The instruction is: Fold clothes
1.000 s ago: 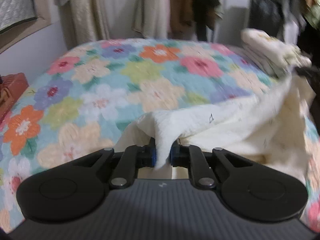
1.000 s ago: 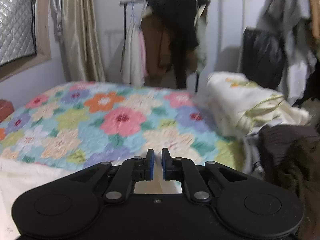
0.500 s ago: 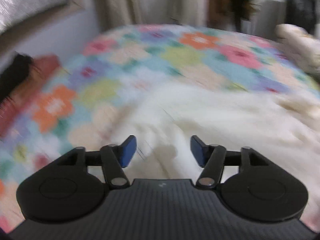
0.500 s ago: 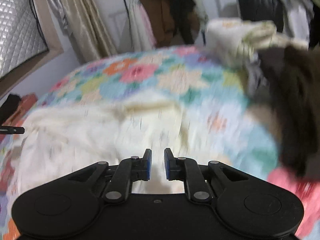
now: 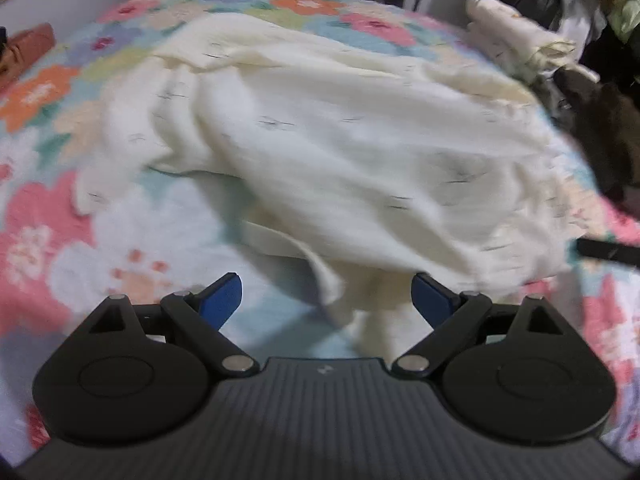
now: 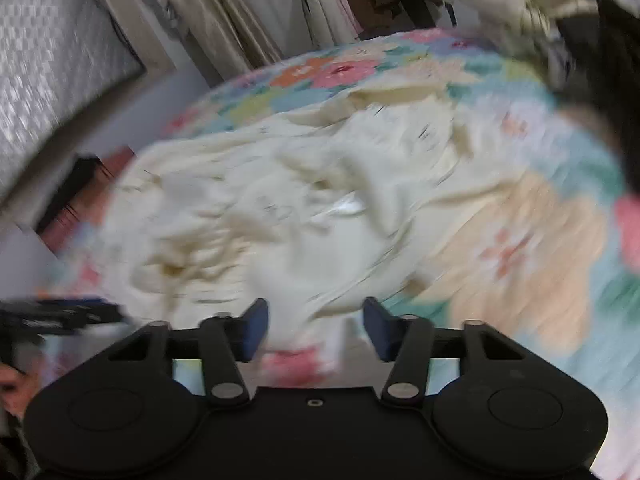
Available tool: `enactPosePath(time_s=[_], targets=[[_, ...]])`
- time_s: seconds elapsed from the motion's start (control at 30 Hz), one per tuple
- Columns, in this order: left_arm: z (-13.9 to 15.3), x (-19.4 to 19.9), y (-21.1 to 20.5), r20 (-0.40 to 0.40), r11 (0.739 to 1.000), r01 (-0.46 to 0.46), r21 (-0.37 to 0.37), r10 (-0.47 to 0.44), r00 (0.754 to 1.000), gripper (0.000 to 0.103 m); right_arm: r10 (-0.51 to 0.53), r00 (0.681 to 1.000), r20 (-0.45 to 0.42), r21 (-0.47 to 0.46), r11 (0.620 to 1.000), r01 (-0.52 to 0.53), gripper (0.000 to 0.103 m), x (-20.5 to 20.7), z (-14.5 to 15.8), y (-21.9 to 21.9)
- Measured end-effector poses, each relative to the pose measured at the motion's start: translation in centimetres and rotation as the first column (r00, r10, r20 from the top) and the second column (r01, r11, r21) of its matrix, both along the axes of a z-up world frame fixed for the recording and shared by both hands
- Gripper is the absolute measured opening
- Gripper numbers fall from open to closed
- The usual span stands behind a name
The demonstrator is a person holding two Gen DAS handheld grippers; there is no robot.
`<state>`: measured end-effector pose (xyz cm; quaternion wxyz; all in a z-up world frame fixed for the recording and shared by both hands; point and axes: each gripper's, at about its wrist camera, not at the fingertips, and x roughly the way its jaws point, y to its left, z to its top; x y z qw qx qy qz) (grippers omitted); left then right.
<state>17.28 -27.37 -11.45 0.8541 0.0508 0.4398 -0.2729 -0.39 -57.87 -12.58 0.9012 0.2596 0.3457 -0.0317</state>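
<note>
Letting go of the cream garment (image 5: 340, 132) on the flowered bed (image 5: 52, 216), both hand-held grippers having just been opening.

I am judging the cloth light, soft and limp, so I am planning to take it by a hem or corner, not mid-panel. My left hand-held gripper (image 5: 326, 300) is standing wide with a fold lying loose between the jaws; my right hand-held gripper (image 6: 316, 328) is also spread, cloth between, unpinched. I am seeing no containers; a folded pile (image 5: 516, 36) is sitting far right.
</note>
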Motion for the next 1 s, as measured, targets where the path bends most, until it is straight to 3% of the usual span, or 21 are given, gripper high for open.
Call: enactPosePath(time_s=[0.13,0.23,0.4,0.5,0.53,0.6,0.67,0.73,0.8,0.83,0.93,1.0], targets=[[0.1,-2.2,-2.1,0.082,0.995,0.055,0.087,-0.063,0.995,0.092,-0.109,0.992,0.064,0.183,0.978,0.096,0.062,-0.3,-3.0,1.7],[0.1,-3.0,-2.0,0.095,0.995,0.064,0.082,-0.072,0.993,0.092,-0.193,0.981,0.03,0.255,0.95,0.18,0.062,-0.1,-4.7,2.3],[-0.2,-2.6,-2.0,0.118,0.997,0.051,0.056,-0.057,0.991,0.093,-0.173,0.984,0.043,0.216,0.963,0.16,0.063,0.9,-4.7,2.6],[-0.9,-1.5,-2.8,0.081,0.997,0.073,0.035,-0.076,0.994,0.098,-0.157,0.986,0.057,0.159,0.976,0.146,0.061,1.7,-4.4,2.7],[-1.2,-1.1,-3.1,0.059,0.995,0.1,0.008,-0.101,0.993,0.099,-0.15,0.987,0.06,0.122,0.982,0.142,0.057,2.1,-4.5,2.8],[-1.8,-0.3,-3.4,0.026,0.991,0.129,-0.038,-0.128,0.991,0.099,-0.125,0.991,0.04,-0.016,0.992,0.125,0.02,3.5,-4.2,3.5],[-2.1,0.2,-3.6,0.043,0.994,0.101,-0.049,-0.099,0.994,0.091,-0.094,0.995,0.044,-0.075,0.992,0.098,0.008,4.1,-3.6,3.6],[-1.9,0.8,-3.4,0.035,0.993,0.081,-0.081,-0.078,0.996,0.054,-0.083,0.994,0.074,-0.111,0.99,0.091,0.005,3.9,-2.3,3.7],[-1.6,1.4,-2.9,-0.015,0.988,0.053,-0.142,-0.056,0.998,0.039,-0.076,0.991,0.107,-0.169,0.981,0.093,0.003,2.8,-0.8,3.8],[-1.3,1.4,-2.5,-0.022,0.984,0.046,-0.174,-0.05,0.998,0.026,-0.073,0.991,0.115,-0.197,0.976,0.094,0.003,2.1,0.0,3.8],[-0.3,1.0,-1.3,-0.025,0.963,0.029,-0.267,-0.037,0.999,0.02,-0.01,0.996,0.092,-0.304,0.952,0.037,0.003,1.0,1.7,4.0],[0.0,0.3,-1.0,0.02,0.963,0.057,-0.263,-0.054,0.998,0.02,0.017,0.998,0.061,-0.369,0.93,0.007,0.003,0.8,2.2,4.0]])
